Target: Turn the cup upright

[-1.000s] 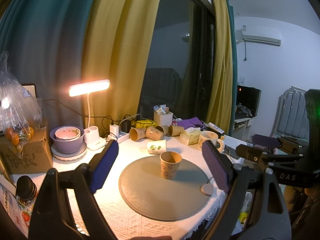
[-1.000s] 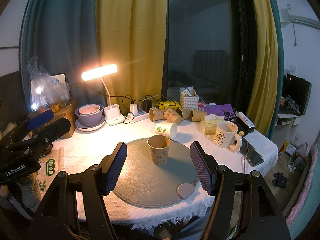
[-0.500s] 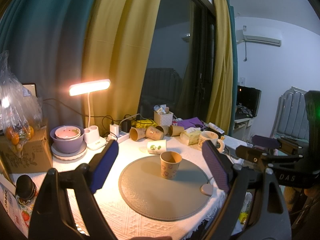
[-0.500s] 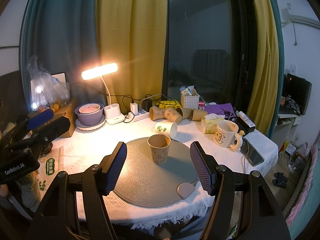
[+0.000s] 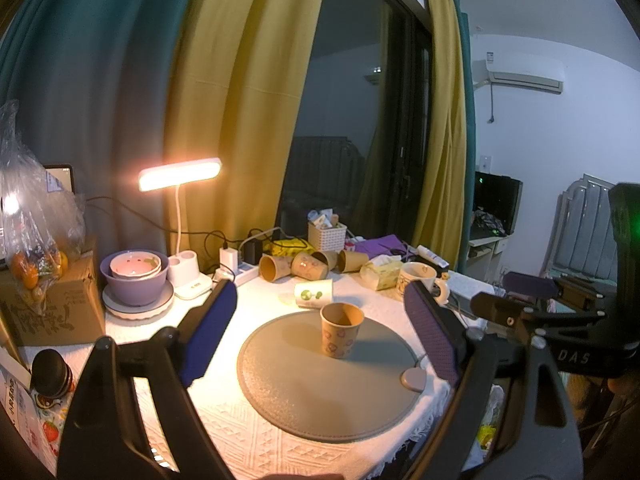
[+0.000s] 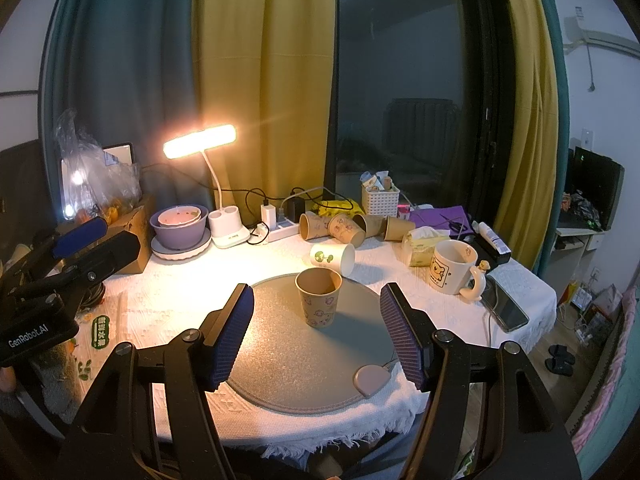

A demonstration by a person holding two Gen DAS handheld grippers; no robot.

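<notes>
From my left wrist camera, my left gripper (image 5: 320,336) has its jaws spread wide and holds nothing. The paper cup (image 5: 341,335) stands upright on the round grey mat (image 5: 320,404), mouth up, well apart from my pads.

From my right wrist camera, my right gripper (image 6: 318,336) is also spread and empty, and the cup is between and beyond its pads. I judge the flip is done; the good way now is to back off straight, without brushing the light cup.

Yellow curtains (image 6: 264,80) frame a dark window (image 6: 408,80), a lit desk lamp (image 6: 199,146) glows, apparently night outside.
</notes>
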